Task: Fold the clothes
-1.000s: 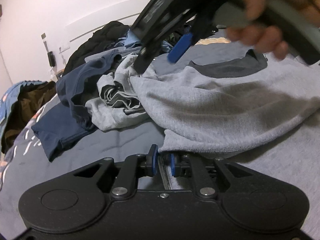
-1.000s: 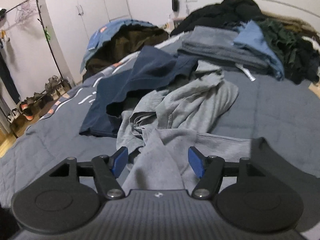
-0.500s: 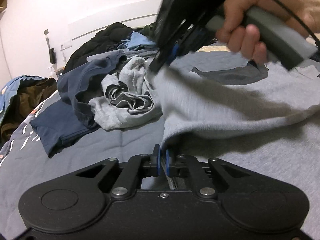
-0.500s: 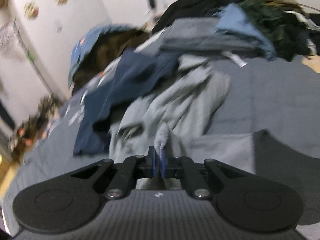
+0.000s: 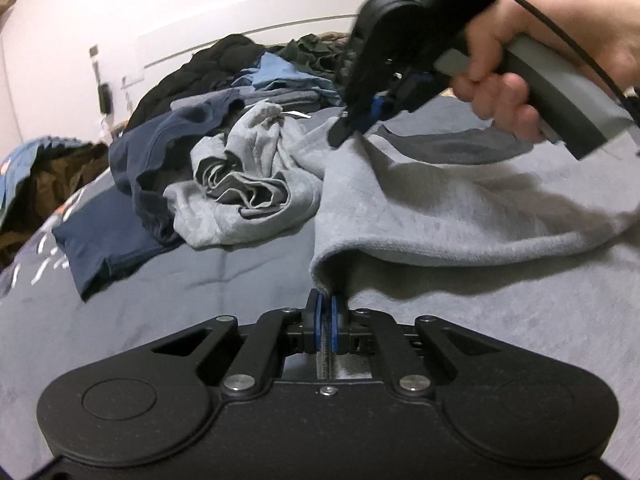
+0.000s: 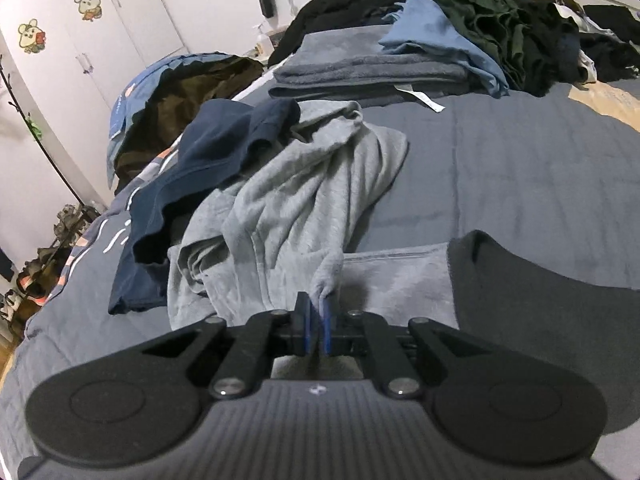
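now both jaws pinch the grey sweatshirt, its fleecy cloth lifted and creased.

**Both my grippers pinch the grey sweatshirt**

My left gripper clamps a folded edge of the grey sweatshirt on the bed. Farther off, my right gripper, held in my hand, pinches the same cloth. A navy garment lies crumpled beside it.
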`<state>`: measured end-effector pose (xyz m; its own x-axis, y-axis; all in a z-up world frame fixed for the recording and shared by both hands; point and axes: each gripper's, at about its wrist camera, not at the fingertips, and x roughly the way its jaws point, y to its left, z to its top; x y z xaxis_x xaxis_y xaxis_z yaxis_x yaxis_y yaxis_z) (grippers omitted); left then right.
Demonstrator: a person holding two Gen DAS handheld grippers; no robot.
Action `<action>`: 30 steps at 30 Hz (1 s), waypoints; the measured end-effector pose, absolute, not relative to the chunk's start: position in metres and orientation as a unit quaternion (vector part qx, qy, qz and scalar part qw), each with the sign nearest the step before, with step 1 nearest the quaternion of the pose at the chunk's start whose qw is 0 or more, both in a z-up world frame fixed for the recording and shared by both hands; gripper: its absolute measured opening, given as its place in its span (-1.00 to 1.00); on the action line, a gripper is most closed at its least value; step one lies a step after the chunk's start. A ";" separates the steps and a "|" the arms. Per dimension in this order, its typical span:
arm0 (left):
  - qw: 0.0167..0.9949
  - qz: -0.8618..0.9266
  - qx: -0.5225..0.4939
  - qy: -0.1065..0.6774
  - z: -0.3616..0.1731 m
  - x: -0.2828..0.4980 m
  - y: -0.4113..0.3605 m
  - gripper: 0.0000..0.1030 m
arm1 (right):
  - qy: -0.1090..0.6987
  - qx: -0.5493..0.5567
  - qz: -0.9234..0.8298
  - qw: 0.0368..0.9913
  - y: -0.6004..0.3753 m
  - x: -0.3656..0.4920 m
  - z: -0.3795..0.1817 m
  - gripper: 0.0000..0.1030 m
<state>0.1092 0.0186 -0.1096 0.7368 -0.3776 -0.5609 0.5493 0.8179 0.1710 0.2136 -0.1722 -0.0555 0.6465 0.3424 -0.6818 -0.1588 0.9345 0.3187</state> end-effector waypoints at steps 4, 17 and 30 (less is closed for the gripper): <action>0.917 -0.253 0.165 0.261 -0.111 0.109 0.018 -0.91 | 0.399 0.110 0.143 0.899 -0.173 0.212 -0.054 -0.87; 0.917 -0.248 0.168 0.263 -0.114 0.109 0.016 -0.90 | 0.399 0.104 0.147 0.899 -0.171 0.206 -0.059 -0.83; 0.928 -0.225 0.169 0.243 -0.103 0.096 0.019 -0.15 | 0.351 0.086 0.128 0.924 -0.193 0.129 -0.036 0.01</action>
<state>0.0960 0.0186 -0.1034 0.7808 -0.3365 -0.5264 0.5001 0.8416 0.2037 0.1291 -0.1933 -0.0365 0.7214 0.2971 -0.6256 -0.1766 0.9524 0.2487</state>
